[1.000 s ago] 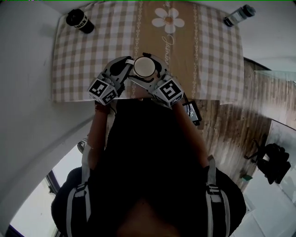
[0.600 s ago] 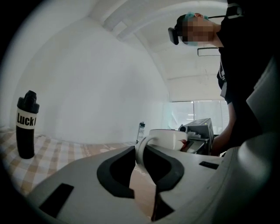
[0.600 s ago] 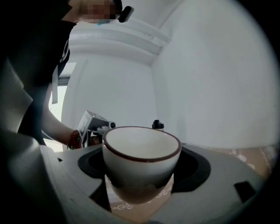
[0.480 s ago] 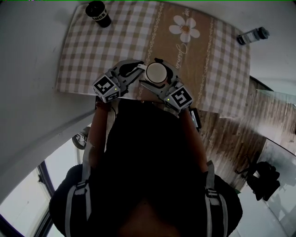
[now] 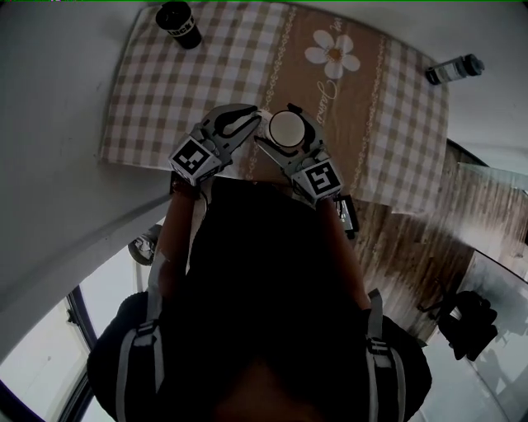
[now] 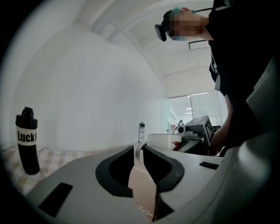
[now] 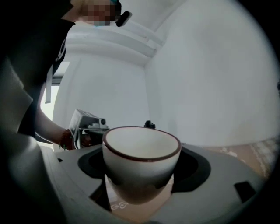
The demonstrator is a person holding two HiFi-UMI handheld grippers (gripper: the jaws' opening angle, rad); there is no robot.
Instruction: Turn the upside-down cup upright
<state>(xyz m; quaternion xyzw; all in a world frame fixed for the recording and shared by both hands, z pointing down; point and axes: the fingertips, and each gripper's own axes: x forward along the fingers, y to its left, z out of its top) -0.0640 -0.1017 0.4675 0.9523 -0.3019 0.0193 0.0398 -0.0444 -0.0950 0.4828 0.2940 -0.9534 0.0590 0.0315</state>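
A white cup with a dark rim stands upright, mouth up, above the near part of the table. My right gripper is shut on its body, one jaw on each side, as the right gripper view shows. My left gripper comes in from the left at the cup's side. Its jaws have just been opening a little. They stay narrow, and the cup's thin white handle still fills the gap between their tips in the left gripper view.
A checked tablecloth with a daisy print covers the table. A black bottle stands at the far left corner. A clear bottle lies at the far right edge. Wooden floor lies to the right.
The left gripper has rolled a little beside the cup. The cup stays mouth up in the right gripper, which has hardly moved. The head camera's view has shifted.
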